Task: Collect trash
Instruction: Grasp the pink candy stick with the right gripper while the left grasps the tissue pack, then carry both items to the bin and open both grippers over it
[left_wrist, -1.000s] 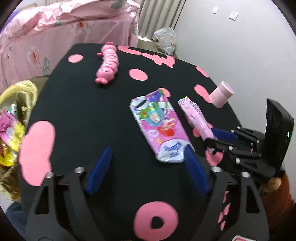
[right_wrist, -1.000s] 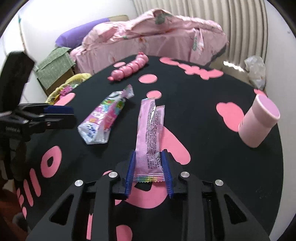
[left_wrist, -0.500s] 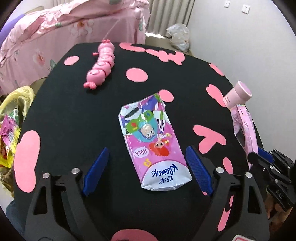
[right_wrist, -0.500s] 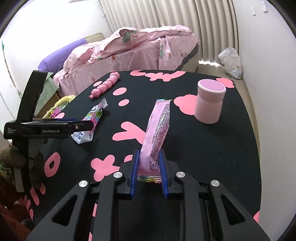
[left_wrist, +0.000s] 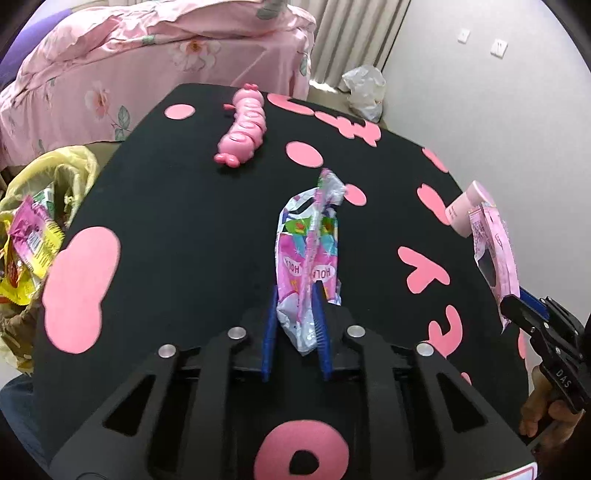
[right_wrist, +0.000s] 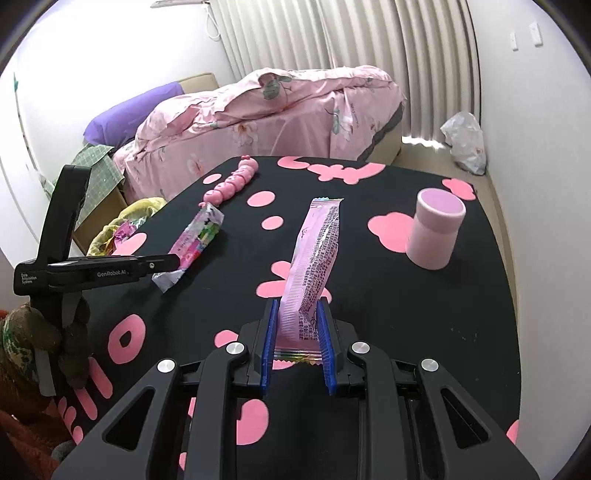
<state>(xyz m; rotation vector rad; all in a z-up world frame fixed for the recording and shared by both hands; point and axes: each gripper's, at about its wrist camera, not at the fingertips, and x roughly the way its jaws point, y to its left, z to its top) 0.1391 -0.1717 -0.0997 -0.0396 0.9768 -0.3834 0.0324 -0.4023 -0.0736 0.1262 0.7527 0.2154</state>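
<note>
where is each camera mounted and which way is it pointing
Left wrist: sits on the left gripper, looking along its fingers across the black table toward the bed; the fingers pinch a tissue pack, and the right gripper shows at the right edge.
Right wrist: sits on the right gripper, facing the bed and curtains; it grips a pink wrapper, with the left gripper at left.
Shared: table, caterpillar toy, pink cup, trash bag, both wrappers.
</note>
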